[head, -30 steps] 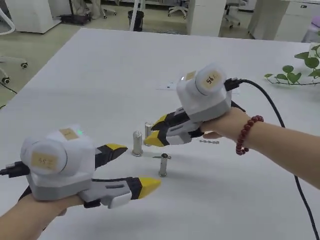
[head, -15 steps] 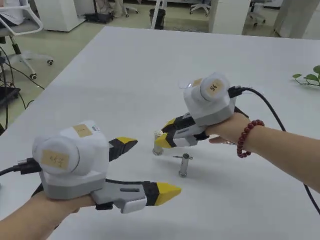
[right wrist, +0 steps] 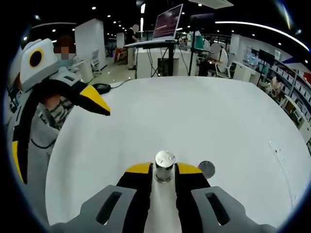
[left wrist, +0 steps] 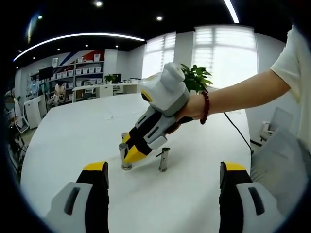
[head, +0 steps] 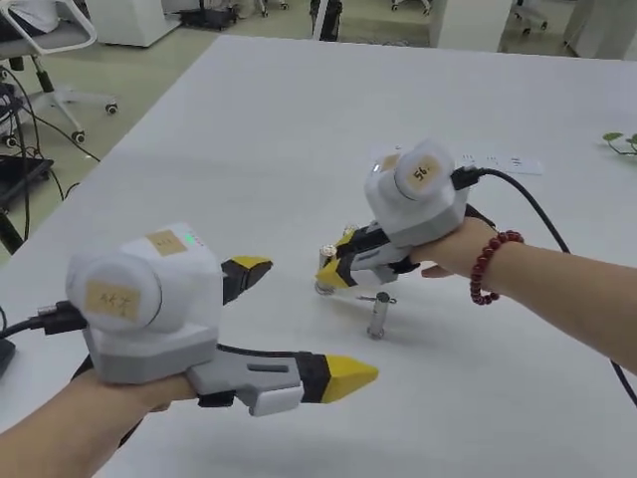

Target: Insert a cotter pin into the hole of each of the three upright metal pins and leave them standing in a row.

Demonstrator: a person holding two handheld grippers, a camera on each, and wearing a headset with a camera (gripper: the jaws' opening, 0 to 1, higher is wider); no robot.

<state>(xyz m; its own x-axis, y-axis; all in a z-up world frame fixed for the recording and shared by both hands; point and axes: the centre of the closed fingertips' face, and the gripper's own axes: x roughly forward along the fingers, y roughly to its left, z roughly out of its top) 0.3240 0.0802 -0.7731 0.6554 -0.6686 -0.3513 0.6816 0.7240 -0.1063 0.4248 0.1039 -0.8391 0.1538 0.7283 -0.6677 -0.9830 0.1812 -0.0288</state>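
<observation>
My right gripper [head: 331, 275] is shut on an upright metal pin [head: 324, 267] that stands on the white table [head: 239, 139]; the pin's round top [right wrist: 164, 159] shows between the yellow-tipped jaws. A second pin [head: 379, 315] with a cotter pin through its hole stands just right of it, free of both grippers. A third pin [right wrist: 206, 169] stands close behind the held one. My left gripper [head: 304, 321] hovers open near the table's front, nothing between its jaws. From its own view [left wrist: 165, 167] it faces the held pin [left wrist: 125, 156] and the cottered pin [left wrist: 163, 159].
A black cable [head: 542, 214] runs from the right gripper across the table to the right. A paper strip [head: 498, 159] lies behind it. Plant leaves [head: 622, 142] reach in at the far right. The table's left edge drops to the floor, where an office chair [head: 50, 40] stands.
The head camera has shifted. My right gripper has closed in from beside the pins onto the left pin. The left gripper has stayed open and low.
</observation>
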